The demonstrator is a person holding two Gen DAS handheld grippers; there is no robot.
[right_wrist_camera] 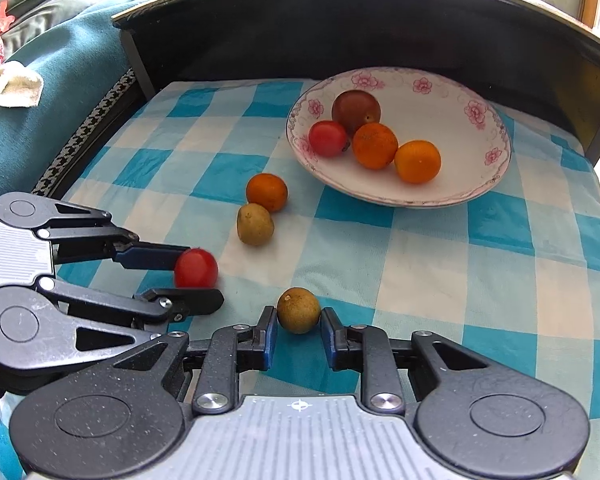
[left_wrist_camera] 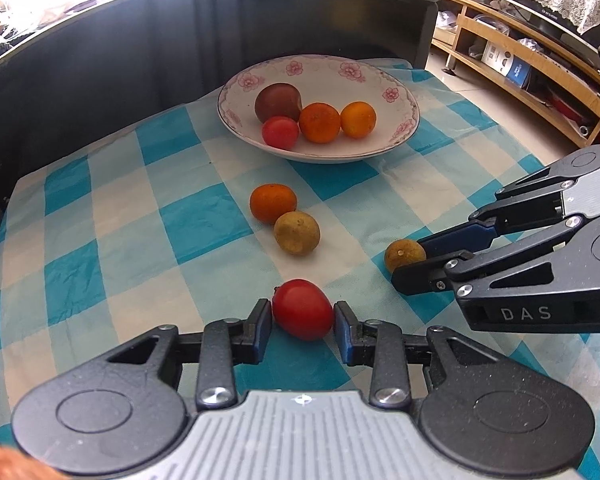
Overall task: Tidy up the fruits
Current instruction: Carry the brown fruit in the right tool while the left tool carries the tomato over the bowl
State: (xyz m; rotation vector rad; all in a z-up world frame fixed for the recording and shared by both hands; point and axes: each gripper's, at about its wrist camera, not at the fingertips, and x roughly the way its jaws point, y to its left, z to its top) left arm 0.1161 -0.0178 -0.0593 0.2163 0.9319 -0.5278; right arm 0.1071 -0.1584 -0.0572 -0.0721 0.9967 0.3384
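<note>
Surface: I see a table covered by a blue-and-white checked cloth, a dark wall behind its far edge.
Bowl: a white bowl with pink flowers on the rim sits on the cloth, far ahead of my left gripper and ahead and right of my right gripper.
Loose orange fruit: an orange fruit lies on the cloth ahead of my left gripper, short of the bowl.
Tan fruit: a tan fruit touches the orange one on its near side.
Red tomato: a tomato rests on the cloth between my left gripper's fingers.
Brownish fruit: a small brown-green fruit rests on the cloth between my right gripper's fingers.
</note>
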